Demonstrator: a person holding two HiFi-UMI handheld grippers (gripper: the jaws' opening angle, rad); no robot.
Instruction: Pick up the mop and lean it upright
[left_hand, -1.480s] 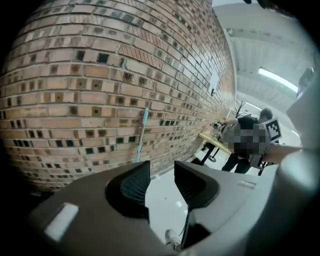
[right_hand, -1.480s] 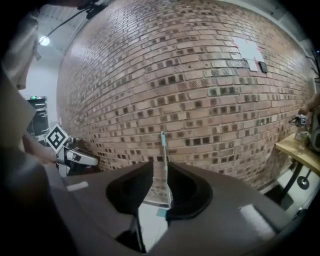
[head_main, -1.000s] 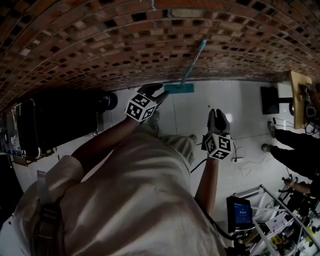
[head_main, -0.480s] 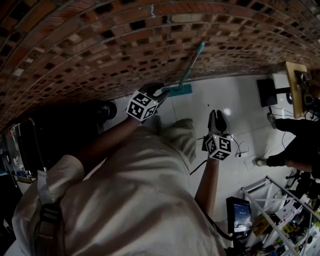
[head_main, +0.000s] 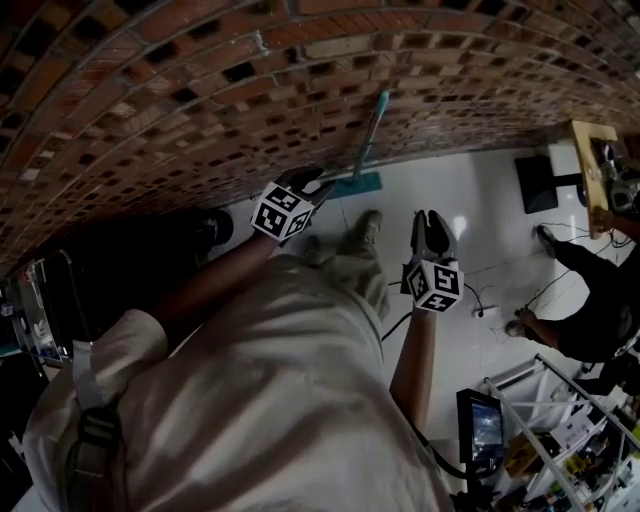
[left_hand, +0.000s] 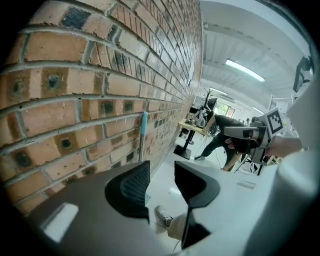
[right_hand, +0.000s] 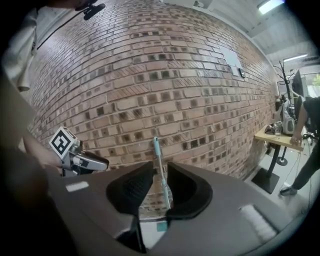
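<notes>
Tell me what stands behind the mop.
The brick wall stands right behind the mop, whose handle leans against it. The floor under the teal head is covered by that head.

A brick wall (head_main: 150, 100) meets a white floor (head_main: 480, 220), with a wooden table (head_main: 590, 180) nearby.

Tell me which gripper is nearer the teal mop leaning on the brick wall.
Left. The left gripper is beside the head of the teal mop; the right gripper is farther out over the white floor.

Red brick wall (head_main: 150, 90), glossy white floor (head_main: 470, 215), wooden-topped desk (head_main: 588, 160) at far right, ceiling strip light (left_hand: 245, 70) overhead.
</notes>
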